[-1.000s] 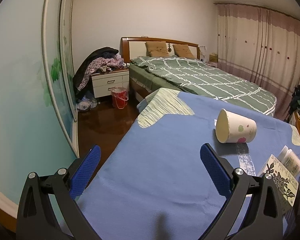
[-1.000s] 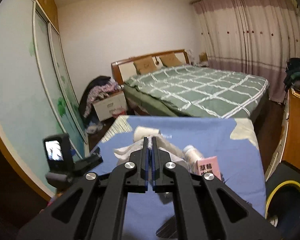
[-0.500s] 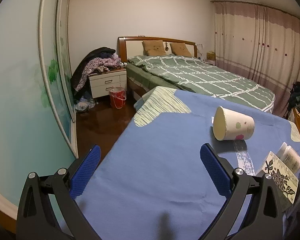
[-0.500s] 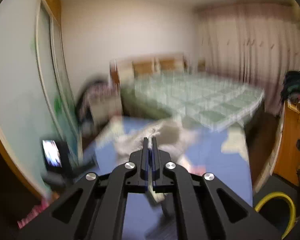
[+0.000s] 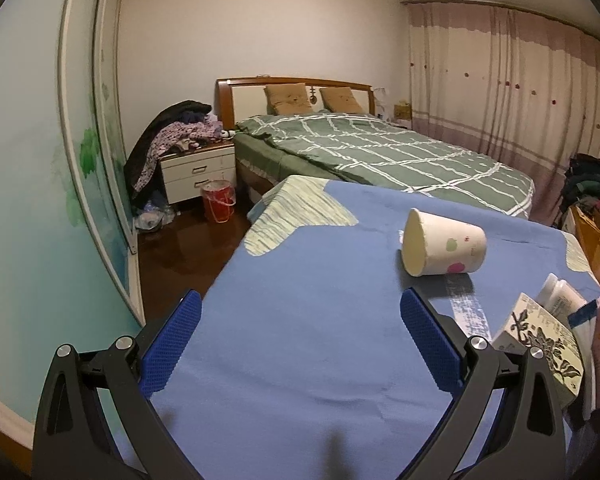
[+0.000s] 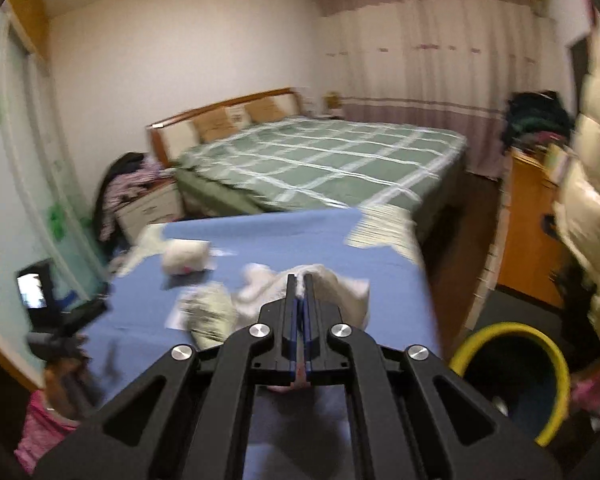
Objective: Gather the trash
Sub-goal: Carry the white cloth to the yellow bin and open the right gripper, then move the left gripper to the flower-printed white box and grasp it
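The right gripper (image 6: 299, 280) has its jaws pressed together on a crumpled white tissue (image 6: 332, 286), above the blue worktop (image 6: 284, 240) and left of the yellow-rimmed bin (image 6: 512, 380). The left gripper (image 5: 300, 332) has its jaws spread, empty, nearer than the tipped paper cup (image 5: 444, 248).

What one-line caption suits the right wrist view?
Shut right gripper pinches crumpled white tissue above the blue-covered table, yellow-rimmed bin alongside.
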Motion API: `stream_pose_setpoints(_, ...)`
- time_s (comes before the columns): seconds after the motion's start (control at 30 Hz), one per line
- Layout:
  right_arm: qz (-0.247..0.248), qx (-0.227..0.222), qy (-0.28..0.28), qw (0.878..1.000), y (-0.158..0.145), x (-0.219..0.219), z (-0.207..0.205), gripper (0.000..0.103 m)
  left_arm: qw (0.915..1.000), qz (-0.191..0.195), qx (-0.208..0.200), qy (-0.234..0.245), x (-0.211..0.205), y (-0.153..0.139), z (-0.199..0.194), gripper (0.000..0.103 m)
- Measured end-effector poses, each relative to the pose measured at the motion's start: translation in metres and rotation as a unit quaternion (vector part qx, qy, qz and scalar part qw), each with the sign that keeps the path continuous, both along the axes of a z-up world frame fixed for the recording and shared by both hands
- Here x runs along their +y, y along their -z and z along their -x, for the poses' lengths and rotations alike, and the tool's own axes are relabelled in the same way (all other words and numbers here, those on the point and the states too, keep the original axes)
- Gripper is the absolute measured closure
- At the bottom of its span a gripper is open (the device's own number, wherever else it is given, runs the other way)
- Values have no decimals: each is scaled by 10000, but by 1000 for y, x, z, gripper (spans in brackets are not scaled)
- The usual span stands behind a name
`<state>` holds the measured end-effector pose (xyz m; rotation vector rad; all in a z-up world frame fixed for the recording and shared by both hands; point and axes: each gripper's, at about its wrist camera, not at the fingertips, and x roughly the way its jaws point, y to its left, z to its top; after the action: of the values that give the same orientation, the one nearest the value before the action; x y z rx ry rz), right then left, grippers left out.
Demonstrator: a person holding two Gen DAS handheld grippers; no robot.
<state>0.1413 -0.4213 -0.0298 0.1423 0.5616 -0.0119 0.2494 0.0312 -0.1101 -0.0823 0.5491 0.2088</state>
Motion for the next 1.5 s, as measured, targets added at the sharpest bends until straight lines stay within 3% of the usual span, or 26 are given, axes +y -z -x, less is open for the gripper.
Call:
stream_pose_setpoints(0.23, 39, 483, 1474, 9879, 46, -102, 22, 101, 9993, -187, -22, 331, -17, 1, 0, 5)
stream_pose_setpoints(0.47, 19, 870, 2189, 9719, 88, -157, 27, 99, 9984, -315, -86, 466, -29, 0, 2, 5)
stream_pose_setpoints(0.5, 46, 930, 2279, 9692, 92, -160, 26, 96, 9984, -305, -68, 460, -29, 0, 2, 5)
stream_pose_setpoints(0.53, 93, 991, 2383, 9661, 97, -164, 25, 84, 9984, -277, -28, 488, -32, 0, 1, 5)
stream_pose_setpoints(0.57, 123, 1010, 2452, 9641, 100, -166, 25, 65, 9983, -266, -8, 524, -34, 0, 2, 5)
stream_pose_setpoints(0.6, 168, 1007, 2526, 9622, 103, -168, 27, 59, 9981, -264, 4, 559, -37, 0, 3, 5)
stream_pose_setpoints(0.9, 26, 839, 2409, 9669, 103, -160, 30, 56, 9905, -170, 390, 1309, -105, -1, 30, 5)
stream_pose_setpoints(1.03, -117, 765, 2294, 9703, 102, -157, 29, 56, 9834, -520, 519, 1661, -147, 6, 42, 5)
stream_pose_setpoints(1.3, -330, 677, 2241, 9716, 104, -162, 35, 56, 9714, -879, 973, 1981, -189, 24, 36, 5)
stream_pose_setpoints(1.5, -428, 604, 2241, 9717, 102, -165, 41, 56, 9684, -795, 1355, 1938, -191, 32, 21, 5)
